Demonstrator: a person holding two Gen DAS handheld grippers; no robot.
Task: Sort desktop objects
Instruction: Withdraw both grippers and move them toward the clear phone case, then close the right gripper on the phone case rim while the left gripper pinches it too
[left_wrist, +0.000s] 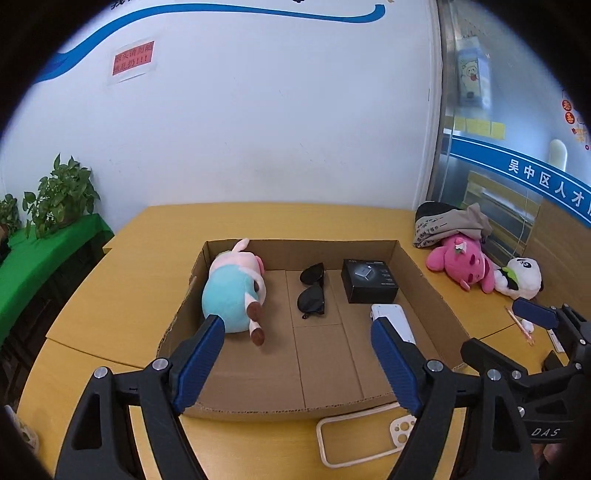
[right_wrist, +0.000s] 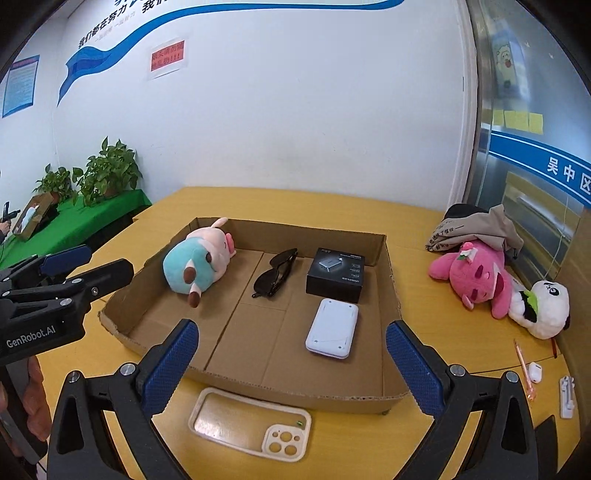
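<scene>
both grippers, left gripper (left_wrist: 297, 354) and right gripper (right_wrist: 291, 354), have black frames, ribbed blue pads, silver screws; white "genrobot.ai" and "das" lettering.

Right tool (right_wrist: 291, 363) wide apart over tray (right_wrist: 388, 258); phone case (right_wrist: 255, 424) beneath.

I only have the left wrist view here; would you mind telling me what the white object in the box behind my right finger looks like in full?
Observer: In the right wrist view the white device is a flat rounded rectangle, lying wholly inside the cardboard box, just in front of the black box.
Operator: Thanks. Is the phone case whole?
Observer: Yes, the phone case is a complete cream frame with camera holes, lying on the table in front of the box.
Operator: Anything near the pen I cannot make out?
Observer: A small white earbud case lies beside the pink pen, with a white clip-like piece further right.
</scene>
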